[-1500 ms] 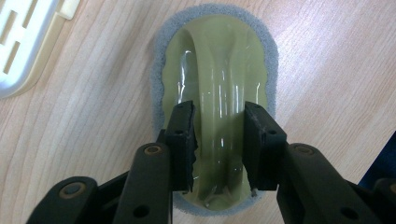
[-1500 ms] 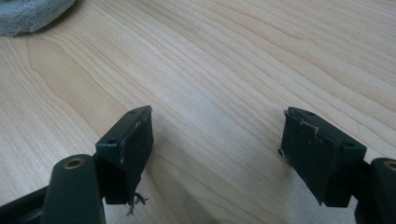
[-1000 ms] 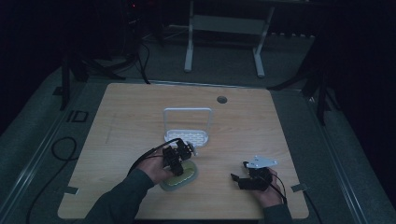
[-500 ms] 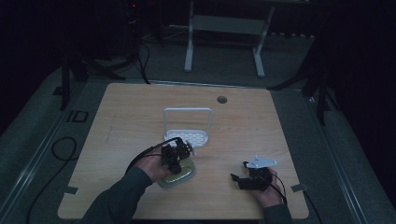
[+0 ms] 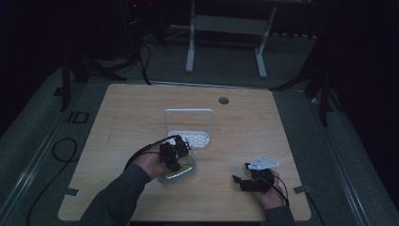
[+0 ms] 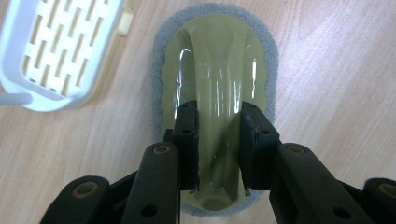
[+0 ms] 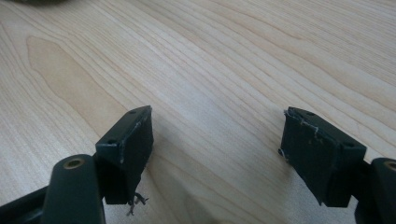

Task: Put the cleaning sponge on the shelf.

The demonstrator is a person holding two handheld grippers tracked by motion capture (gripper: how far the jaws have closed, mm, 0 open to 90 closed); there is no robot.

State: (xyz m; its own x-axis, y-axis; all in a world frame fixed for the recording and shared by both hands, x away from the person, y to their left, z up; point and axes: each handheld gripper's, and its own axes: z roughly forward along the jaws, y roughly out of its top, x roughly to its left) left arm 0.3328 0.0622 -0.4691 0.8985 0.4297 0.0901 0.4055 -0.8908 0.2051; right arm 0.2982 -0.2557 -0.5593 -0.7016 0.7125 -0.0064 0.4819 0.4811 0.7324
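Black two-jaw left claw (image 6: 218, 144) with brass rivets, right claw (image 7: 217, 156) grey-plated, dark long sleeves (image 5: 117, 197), black cables

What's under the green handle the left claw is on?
A grey oval sponge pad rims the glossy green plastic handle, lying on the wooden table. The left claw covers its near end.

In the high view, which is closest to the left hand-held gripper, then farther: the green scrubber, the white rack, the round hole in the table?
1. Green scrubber: right under the left hand-held gripper.
2. White rack: just behind it.
3. Round hole: far back, toward the right.
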